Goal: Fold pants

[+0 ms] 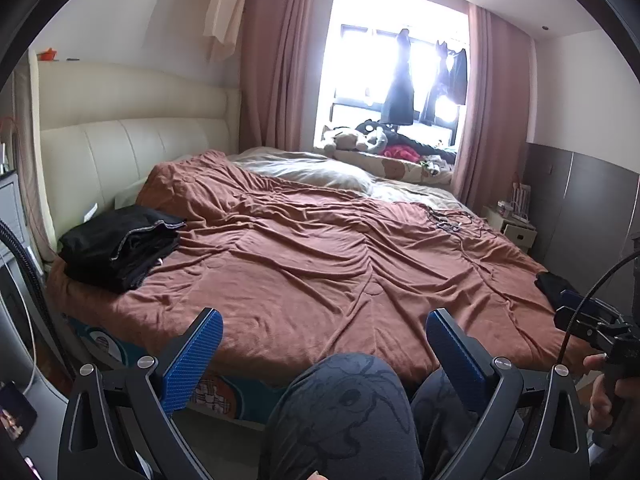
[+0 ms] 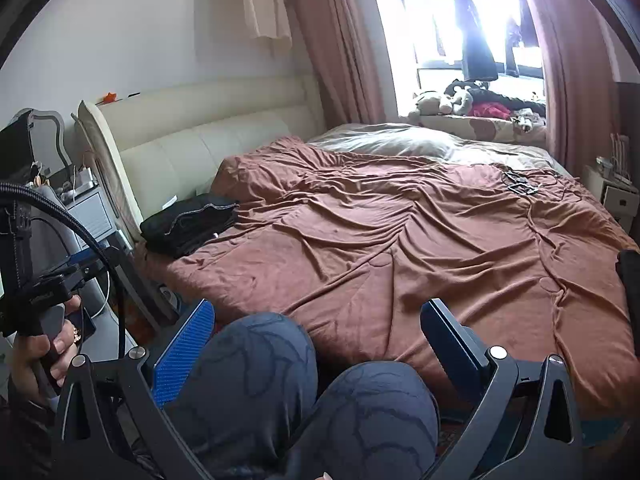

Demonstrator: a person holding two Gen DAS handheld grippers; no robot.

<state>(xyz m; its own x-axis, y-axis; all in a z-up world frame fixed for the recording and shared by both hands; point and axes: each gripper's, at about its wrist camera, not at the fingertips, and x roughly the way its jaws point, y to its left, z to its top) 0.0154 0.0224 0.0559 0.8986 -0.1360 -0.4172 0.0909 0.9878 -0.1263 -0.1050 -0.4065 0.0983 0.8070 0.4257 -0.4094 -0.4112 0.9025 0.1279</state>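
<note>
Left wrist view: left gripper (image 1: pixel 324 344) is spread wide w/ nothing in it, hovering over the person's knees (image 1: pixel 340 412) at the foot of the bed (image 1: pixel 320 264). Folded black pants (image 1: pixel 120 246) sit at 10 o'clock near the headboard (image 1: pixel 120 136), close to the bed's left edge. Risk: a sloppy tug could drag the stack off that edge, or unfold it. Cables (image 1: pixel 452 220) at 1 o'clock could snag. A dark item (image 1: pixel 554 286) at 3 o'clock by the right edge is possibly more clothing; can't tell.

Right wrist view: right gripper (image 2: pixel 318 332) is also wide apart, empty. Pants (image 2: pixel 192 224) at 10 o'clock. The mid-bed blanket (image 2: pixel 400 248) is wrinkled but bare, so plenty of room. The tether cable (image 2: pixel 92 240) at 9 o'clock could catch.
</note>
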